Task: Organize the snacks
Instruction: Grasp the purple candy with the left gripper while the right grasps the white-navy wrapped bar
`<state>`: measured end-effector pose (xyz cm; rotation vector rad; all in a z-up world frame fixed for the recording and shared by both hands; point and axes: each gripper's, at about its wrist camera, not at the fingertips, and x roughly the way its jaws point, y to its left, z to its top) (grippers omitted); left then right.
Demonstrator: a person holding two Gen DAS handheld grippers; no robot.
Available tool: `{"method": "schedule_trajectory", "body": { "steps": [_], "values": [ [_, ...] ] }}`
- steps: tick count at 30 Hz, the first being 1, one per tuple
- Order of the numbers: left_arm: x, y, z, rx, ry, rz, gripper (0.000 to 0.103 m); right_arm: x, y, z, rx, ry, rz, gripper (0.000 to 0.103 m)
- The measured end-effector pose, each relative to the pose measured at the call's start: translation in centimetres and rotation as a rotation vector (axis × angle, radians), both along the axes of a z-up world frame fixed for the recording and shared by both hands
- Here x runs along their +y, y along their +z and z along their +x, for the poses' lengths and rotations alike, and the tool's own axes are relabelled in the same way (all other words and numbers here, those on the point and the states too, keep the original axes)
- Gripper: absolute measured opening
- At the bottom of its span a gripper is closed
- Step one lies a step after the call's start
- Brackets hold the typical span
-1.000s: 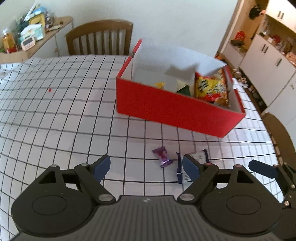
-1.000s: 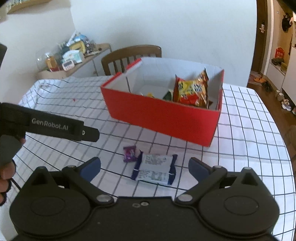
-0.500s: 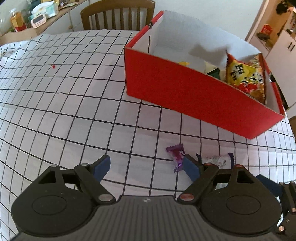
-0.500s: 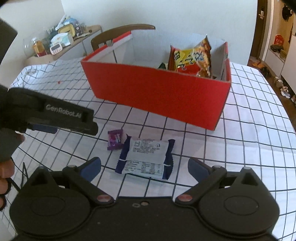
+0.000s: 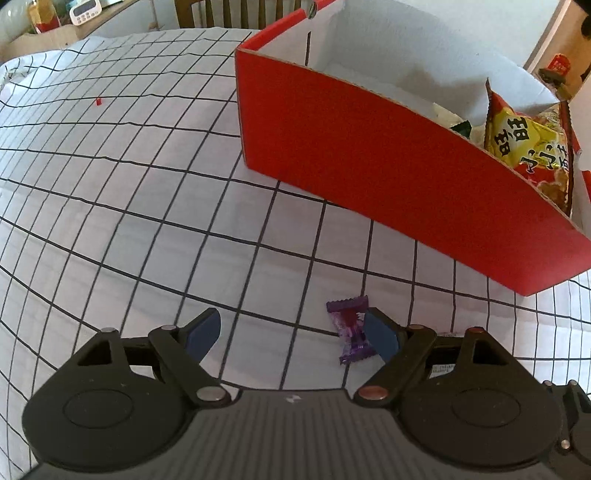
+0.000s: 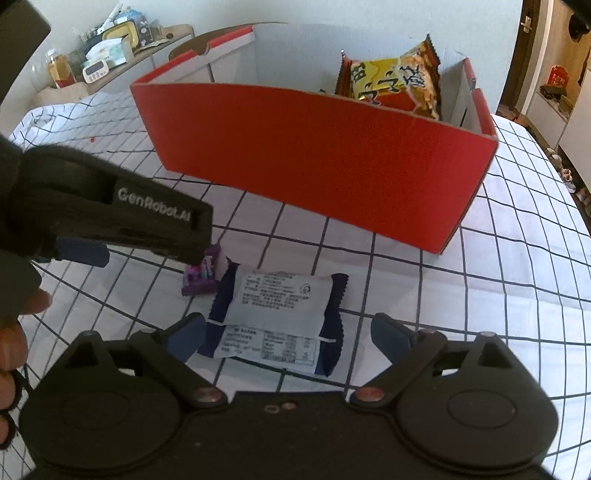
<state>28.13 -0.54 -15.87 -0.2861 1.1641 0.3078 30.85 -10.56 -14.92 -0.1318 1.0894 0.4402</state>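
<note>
A purple wrapped candy [image 5: 350,332] lies on the checked tablecloth, just inside the right finger of my open left gripper [image 5: 291,334]; it also shows in the right wrist view [image 6: 202,275]. A white and navy snack packet [image 6: 277,314] lies flat between the fingers of my open right gripper [image 6: 288,334]. The red box [image 5: 388,166] stands beyond both, also seen in the right wrist view [image 6: 314,162], with a yellow and red snack bag [image 6: 397,85] upright inside. The left gripper's body [image 6: 110,206] crosses the right wrist view above the candy.
A checked tablecloth [image 5: 129,192] covers the table. A wooden chair [image 5: 240,11] stands behind the box. A cluttered sideboard [image 6: 110,62] is at the far left. White cabinets [image 6: 565,110] stand at the right.
Both grippers have moved down and forward. The candy now lies by the left gripper's right finger, and the packet now lies between the right gripper's fingers.
</note>
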Motion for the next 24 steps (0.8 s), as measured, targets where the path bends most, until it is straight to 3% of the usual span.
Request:
{"method": "schedule_trajectory", "body": {
  "steps": [7, 16, 24],
  "values": [
    [-0.9, -0.5, 0.3, 0.006, -0.002, -0.002, 0.084, 0.1, -0.1, 0.2, -0.018, -0.009, 0.001, 0.090],
    [-2.1, -0.6, 0.2, -0.001, -0.021, 0.015, 0.070, 0.7, -0.5, 0.3, 0.000, -0.005, 0.001, 0.080],
    [-3.2, -0.2, 0.0, -0.009, -0.073, 0.072, 0.030, 0.2, -0.3, -0.1, -0.009, -0.018, 0.014, 0.058]
  ]
}}
